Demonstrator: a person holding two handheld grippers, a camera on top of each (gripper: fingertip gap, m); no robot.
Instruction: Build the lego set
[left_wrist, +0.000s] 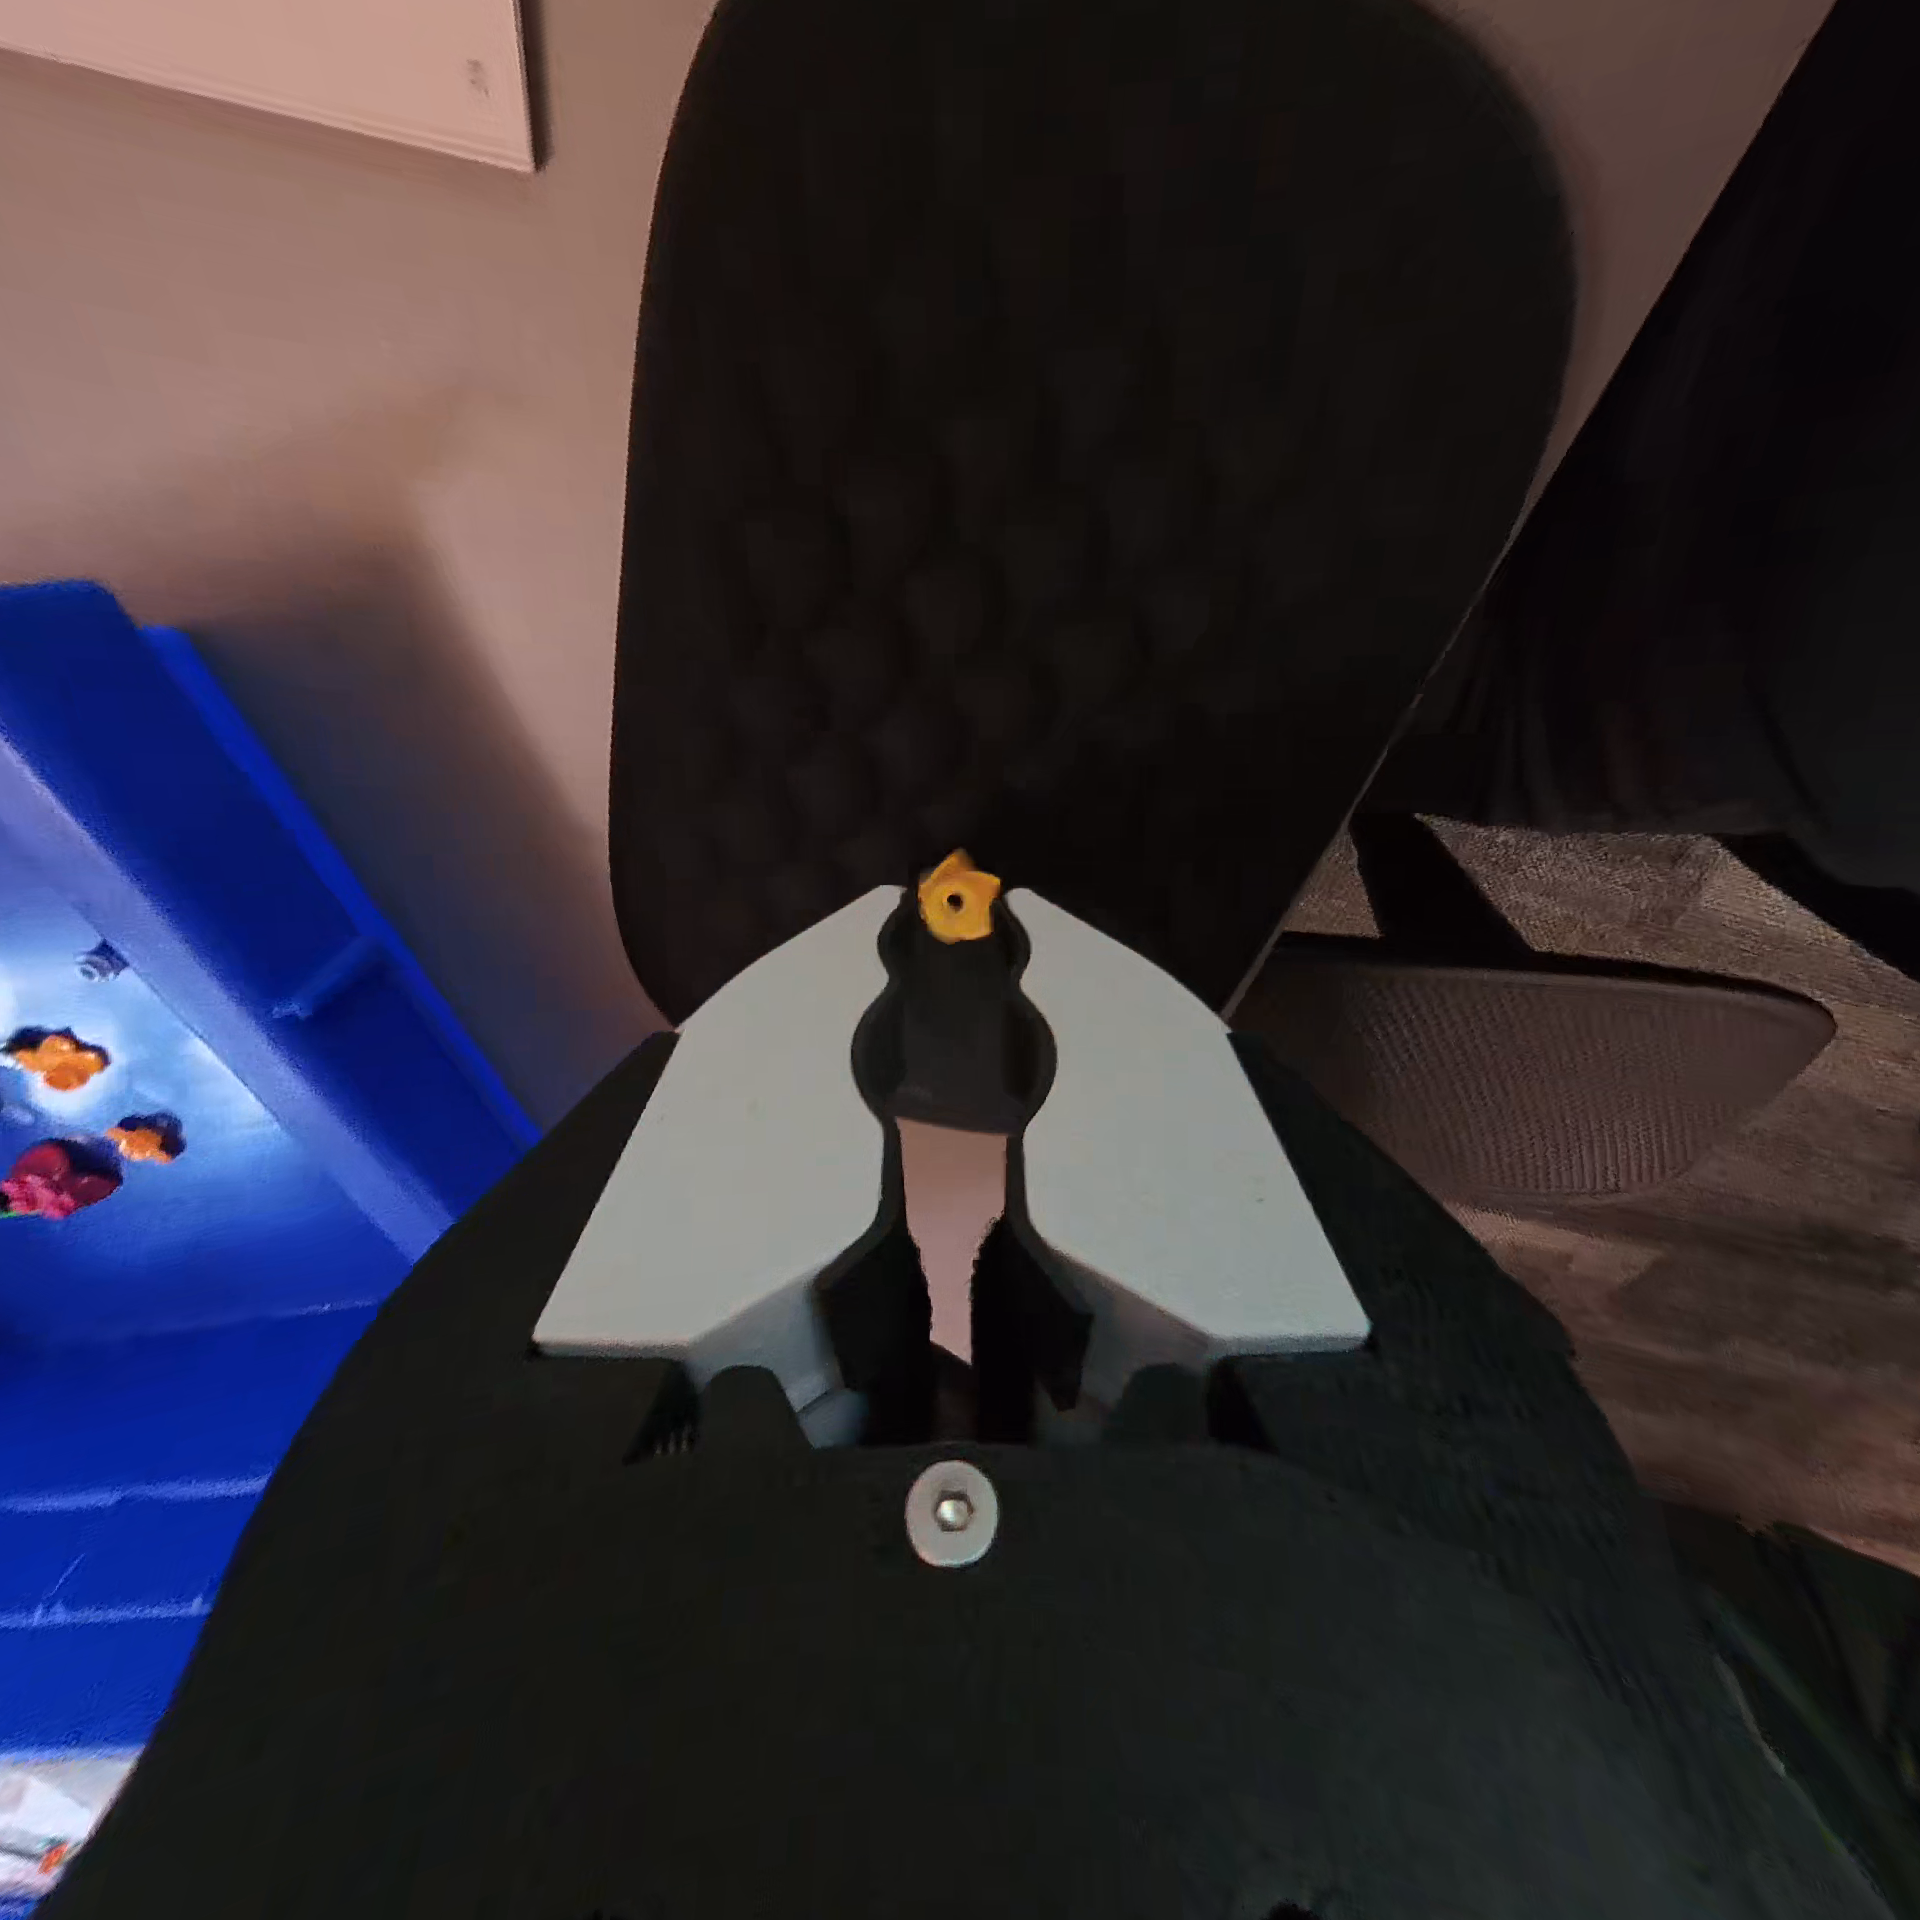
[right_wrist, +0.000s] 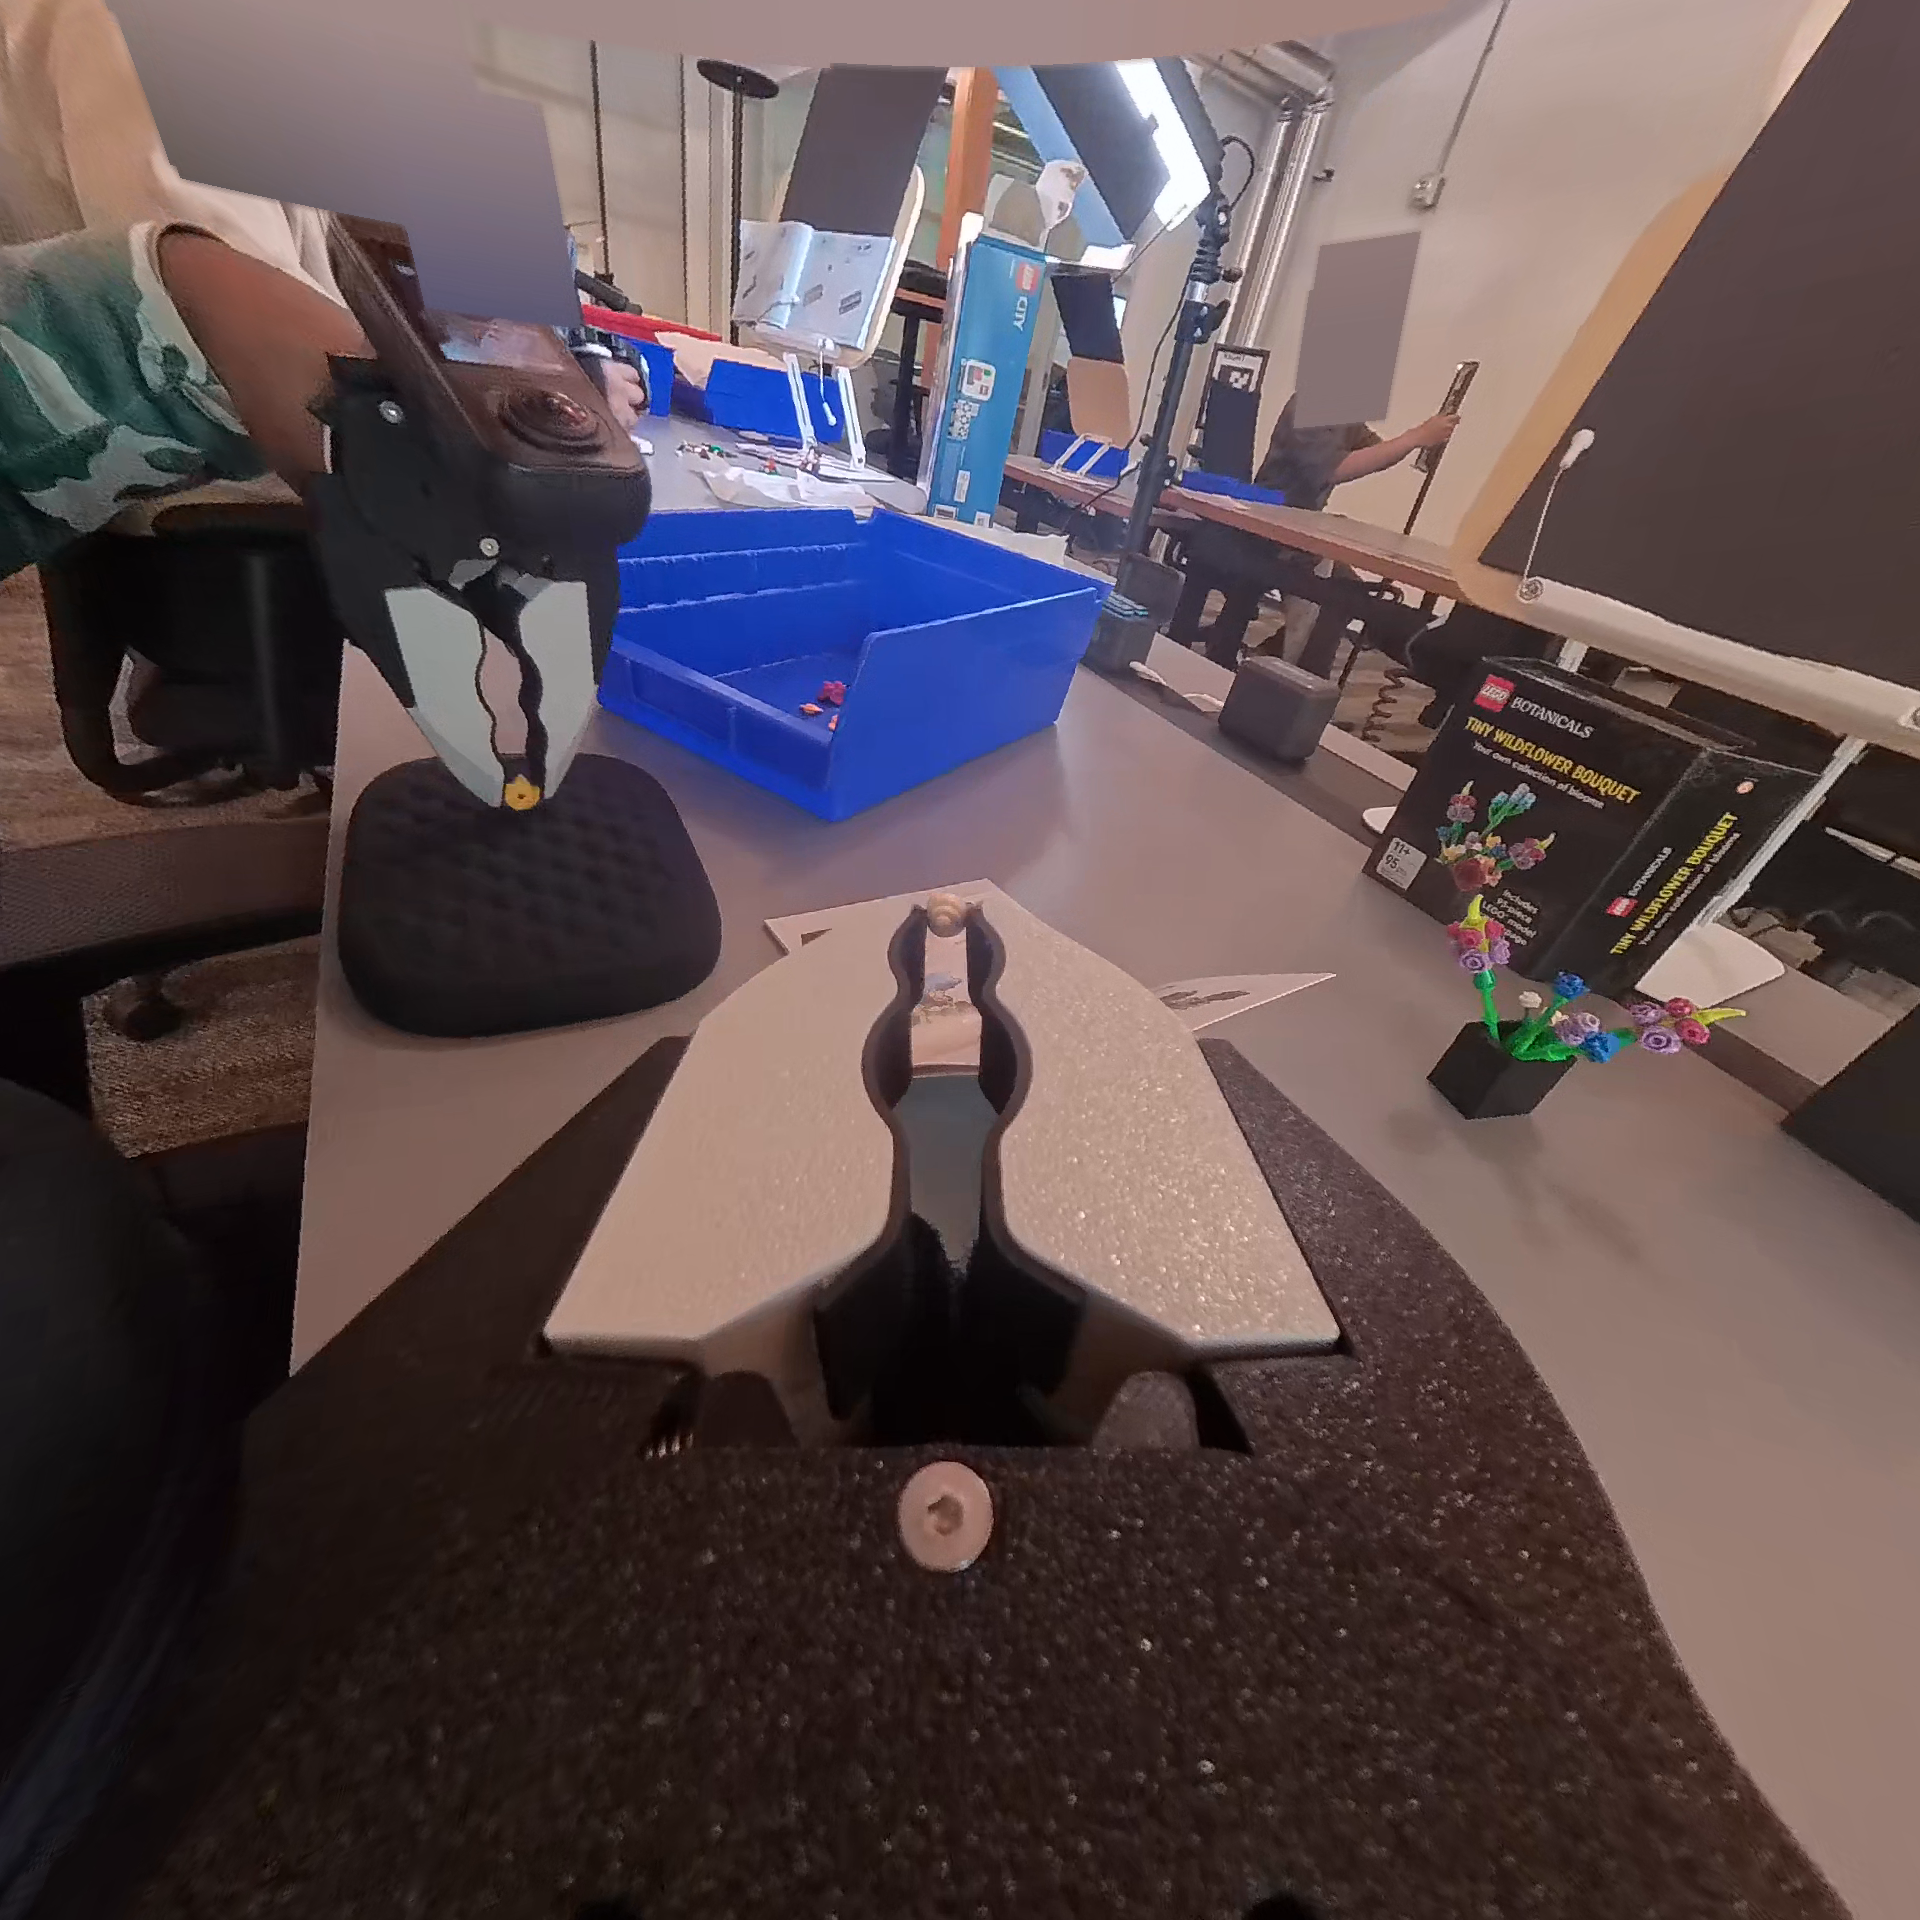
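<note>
Pinching a tiny tan piece (right_wrist: 943, 914) at its tips, the right claw (right_wrist: 943, 920) hovered low over a booklet (right_wrist: 1236, 992) on the grey surface (right_wrist: 1039, 831). Further left, the left claw (right_wrist: 516, 792) was clamped on a small yellow flower piece (left_wrist: 957, 900), held just above a black cushion (right_wrist: 525, 894). Beyond that sat a blue bin (right_wrist: 883, 665) with a few loose pieces. Off right, a built bouquet (right_wrist: 1538, 1029) stood near its box (right_wrist: 1579, 821).
</note>
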